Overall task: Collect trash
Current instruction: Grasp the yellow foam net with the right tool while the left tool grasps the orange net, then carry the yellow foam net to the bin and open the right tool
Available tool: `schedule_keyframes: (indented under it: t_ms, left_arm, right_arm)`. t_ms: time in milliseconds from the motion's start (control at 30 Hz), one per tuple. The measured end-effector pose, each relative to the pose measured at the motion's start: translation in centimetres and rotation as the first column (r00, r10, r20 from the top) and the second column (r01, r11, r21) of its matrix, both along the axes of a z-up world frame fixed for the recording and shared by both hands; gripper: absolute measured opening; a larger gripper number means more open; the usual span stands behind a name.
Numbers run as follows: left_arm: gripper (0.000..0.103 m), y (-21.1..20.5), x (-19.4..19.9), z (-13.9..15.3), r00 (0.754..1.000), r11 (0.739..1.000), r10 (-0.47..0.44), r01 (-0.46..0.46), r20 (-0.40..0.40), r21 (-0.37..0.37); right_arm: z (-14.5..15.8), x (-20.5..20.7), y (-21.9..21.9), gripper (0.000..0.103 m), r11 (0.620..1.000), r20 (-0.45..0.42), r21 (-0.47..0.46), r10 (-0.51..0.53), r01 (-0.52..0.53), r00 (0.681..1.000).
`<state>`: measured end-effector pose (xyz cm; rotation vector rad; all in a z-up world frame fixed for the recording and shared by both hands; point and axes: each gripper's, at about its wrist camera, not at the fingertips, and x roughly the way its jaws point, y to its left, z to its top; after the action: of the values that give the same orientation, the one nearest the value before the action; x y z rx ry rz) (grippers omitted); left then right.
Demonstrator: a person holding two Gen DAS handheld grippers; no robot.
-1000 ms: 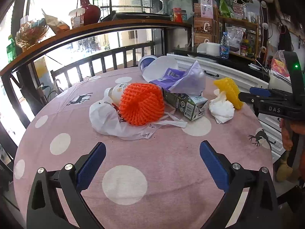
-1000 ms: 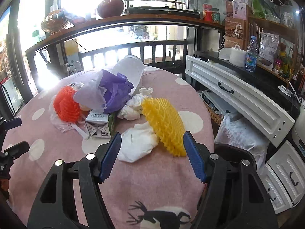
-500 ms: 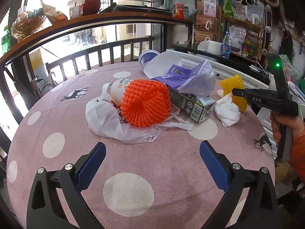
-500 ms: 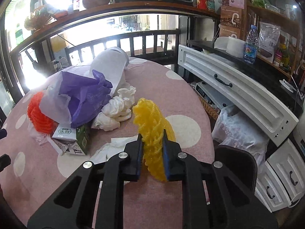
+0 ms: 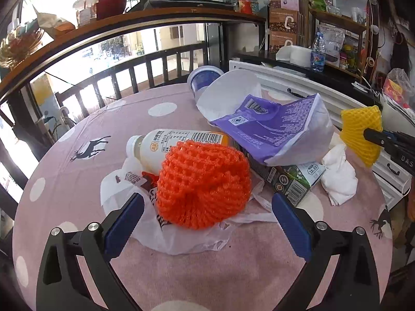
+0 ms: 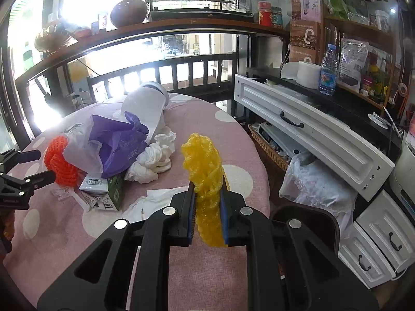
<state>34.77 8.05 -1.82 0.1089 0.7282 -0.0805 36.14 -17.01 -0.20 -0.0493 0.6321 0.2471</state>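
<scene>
Trash lies piled on a round pink polka-dot table [image 5: 233, 272]. My right gripper [image 6: 207, 207] is shut on a yellow foam fruit net [image 6: 203, 165] and holds it above the table; the net also shows at the right of the left wrist view [image 5: 360, 132]. My left gripper [image 5: 205, 223] is open, its blue pads either side of an orange foam net [image 5: 205, 186] that rests on a white plastic bag [image 5: 179, 241]. Behind lie a white bottle [image 5: 166, 145], a purple bag [image 5: 269, 132], a milk carton [image 5: 293, 181] and crumpled tissues [image 5: 339, 178].
A white paper cup [image 5: 230, 96] and a plastic tub [image 5: 205, 77] lie at the table's far side. A white drawer cabinet [image 6: 311, 132] stands to the right, with a dark bin [image 6: 308, 220] and a plastic bag [image 6: 319, 181] below it. A railing and shelf run behind.
My right gripper closed on the yellow net and lifted it off the table. My left gripper moved forward until its open pads flank the orange net.
</scene>
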Motion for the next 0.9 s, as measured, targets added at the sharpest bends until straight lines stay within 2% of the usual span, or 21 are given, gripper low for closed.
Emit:
schedule_keyframes:
  t_ms: [233, 400, 433, 500, 567, 667, 900]
  left_arm:
    - [0.097, -1.0, 1.9, -0.5, 0.999, 0.997, -0.028, 0.029, -0.017, 0.066]
    - [0.073, -1.3, 2.2, -0.9, 1.0, 0.995, -0.021, 0.023, -0.018, 0.099]
    - [0.064, -1.3, 2.1, -0.9, 1.0, 0.995, -0.021, 0.023, -0.015, 0.095]
    - [0.053, -1.2, 1.8, -1.0, 1.0, 0.995, -0.02, 0.021, -0.015, 0.093]
    - [0.036, -1.0, 1.5, -1.0, 1.0, 0.997, -0.018, 0.019, -0.013, 0.073]
    - [0.028, -0.2, 0.8, -0.5, 1.0, 1.0, 0.0, 0.0, 0.009, 0.032]
    - [0.027, 0.5, -2.4, 1.8, 0.997, 0.999, 0.003, 0.001, 0.082, -0.049]
  right_arm:
    - [0.1, -1.0, -1.0, 0.016, 1.0, -0.003, 0.01, -0.016, 0.016, 1.0]
    - [0.0, -1.8, -1.6, 0.016, 0.999, -0.003, 0.024, -0.026, 0.026, 1.0]
    - [-0.1, -1.9, -1.7, 0.016, 0.999, -0.004, 0.025, -0.027, 0.027, 1.0]
    - [-0.3, -2.1, -1.9, 0.016, 0.999, -0.007, 0.028, -0.029, 0.029, 1.0]
    - [-0.4, -2.3, -2.1, 0.016, 0.999, -0.01, 0.034, -0.03, 0.031, 0.999]
    - [-0.5, -2.7, -2.3, 0.016, 0.998, -0.009, 0.048, -0.033, 0.033, 0.999]
    - [-0.5, -4.0, -2.6, 0.016, 0.996, -0.005, 0.081, -0.03, 0.03, 1.0]
